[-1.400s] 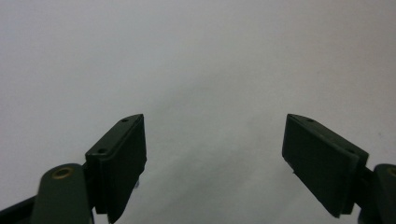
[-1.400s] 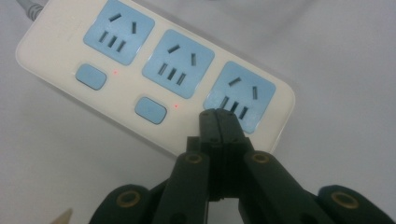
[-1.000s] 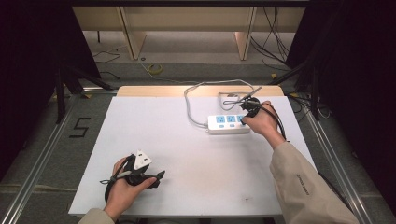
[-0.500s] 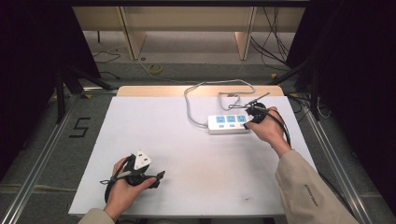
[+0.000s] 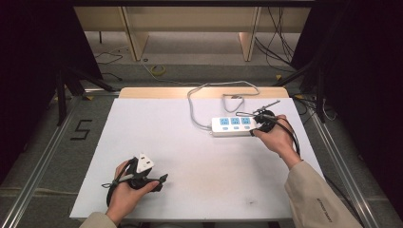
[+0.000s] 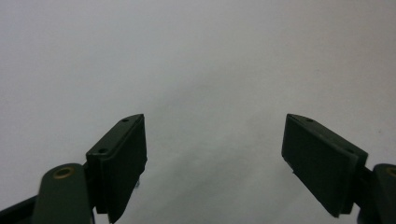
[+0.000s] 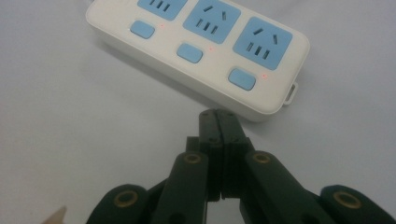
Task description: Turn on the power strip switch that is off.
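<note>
White power strip [image 5: 233, 126] lies flat toward the bench's [image 5: 157, 137] far right, long axis across it, sockets up, its grey cord [image 5: 199, 102] looping to the far edge. Right hand-held gripper [image 5: 263, 124], pinched shut and empty, sits just beside its right end. Left hand-held gripper [image 5: 161, 180] gapes wide, empty, near the front edge.

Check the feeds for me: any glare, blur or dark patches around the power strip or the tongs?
High view: soft, table evenly lit, surroundings dark. Right gripper view: power strip sharp, no glare, right tongs slightly soft up close. Left gripper view: left tongs cast faint shadows on the plain white surface.
</note>
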Tool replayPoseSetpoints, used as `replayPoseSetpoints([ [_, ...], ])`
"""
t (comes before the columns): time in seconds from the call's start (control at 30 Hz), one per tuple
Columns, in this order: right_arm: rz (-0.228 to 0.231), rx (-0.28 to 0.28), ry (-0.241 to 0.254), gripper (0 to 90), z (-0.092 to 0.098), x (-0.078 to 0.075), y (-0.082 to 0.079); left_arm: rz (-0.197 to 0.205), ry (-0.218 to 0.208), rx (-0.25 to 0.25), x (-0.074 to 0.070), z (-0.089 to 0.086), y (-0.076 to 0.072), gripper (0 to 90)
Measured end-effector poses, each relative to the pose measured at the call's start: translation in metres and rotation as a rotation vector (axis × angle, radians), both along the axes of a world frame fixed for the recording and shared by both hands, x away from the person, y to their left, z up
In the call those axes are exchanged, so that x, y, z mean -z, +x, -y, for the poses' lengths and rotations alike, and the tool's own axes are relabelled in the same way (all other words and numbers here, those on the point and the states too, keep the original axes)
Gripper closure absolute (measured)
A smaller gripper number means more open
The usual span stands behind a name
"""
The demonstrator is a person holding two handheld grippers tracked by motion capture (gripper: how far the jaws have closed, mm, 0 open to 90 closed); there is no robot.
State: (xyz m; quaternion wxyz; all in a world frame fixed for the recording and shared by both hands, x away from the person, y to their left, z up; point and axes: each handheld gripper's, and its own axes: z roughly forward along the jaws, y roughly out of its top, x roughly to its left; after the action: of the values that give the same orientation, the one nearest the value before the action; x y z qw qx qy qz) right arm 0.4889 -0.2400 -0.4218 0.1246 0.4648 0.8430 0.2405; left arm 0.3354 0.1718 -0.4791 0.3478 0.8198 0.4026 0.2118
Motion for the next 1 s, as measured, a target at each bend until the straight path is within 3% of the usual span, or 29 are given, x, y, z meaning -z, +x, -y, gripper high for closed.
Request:
replayPoseSetpoints([
  [0.57, 0.019, -0.018, 0.04, 87.2, 0.004, 0.001, -0.023, -0.001, 0.0, 0.001, 0.0, 0.0, 0.0, 22.3],
  [1.0, 0.037, -0.023, 0.076, 79.6, 0.016, 0.009, -0.049, -0.004, -0.001, -0.003, 0.001, 0.0, 0.0, 22.3],
])
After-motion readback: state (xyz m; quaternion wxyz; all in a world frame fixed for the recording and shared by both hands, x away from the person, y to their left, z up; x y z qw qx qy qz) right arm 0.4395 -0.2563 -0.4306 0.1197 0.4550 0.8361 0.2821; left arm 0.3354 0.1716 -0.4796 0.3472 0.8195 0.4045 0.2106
